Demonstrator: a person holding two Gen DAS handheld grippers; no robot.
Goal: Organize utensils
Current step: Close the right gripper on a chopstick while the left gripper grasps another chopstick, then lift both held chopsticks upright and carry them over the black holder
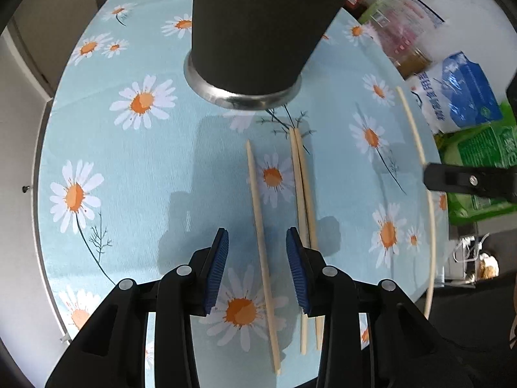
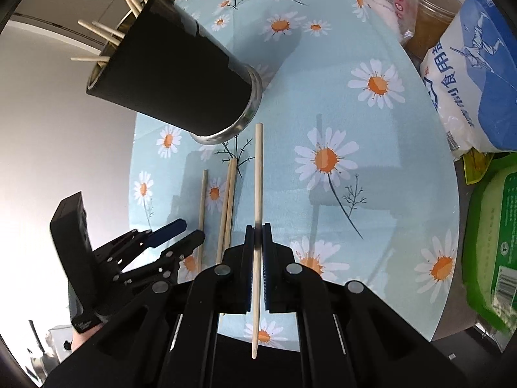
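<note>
Three loose chopsticks lie on the daisy-print tablecloth (image 1: 135,168) in the left wrist view: a single chopstick (image 1: 261,245) runs between the fingers of the left gripper (image 1: 257,271), and a touching pair of chopsticks (image 1: 303,213) lies just beside it toward three o'clock, partly under the right-hand blue pad. That claw stands partly open, its pads clear of the single stick. At twelve o'clock stands the black holder cup (image 1: 258,26) on its metal base. Toward three o'clock a blurred held chopstick (image 1: 416,148) crosses the table's edge, with the tip of the right gripper (image 1: 452,177) on it, in front of the grocery bags (image 1: 465,97). In the right wrist view, the right gripper (image 2: 257,271) is clamped narrowly on the held chopstick (image 2: 258,174), which points toward twelve o'clock and sticks out behind the pads toward six. The cup (image 2: 174,74) sits at eleven o'clock, several sticks poking from its mouth. The single chopstick (image 2: 203,207) and the pair (image 2: 227,200) lie on the cloth (image 2: 371,194) at ten o'clock of the claw, and the left gripper (image 2: 181,232) is at nine o'clock over them, jaws apart.
</note>
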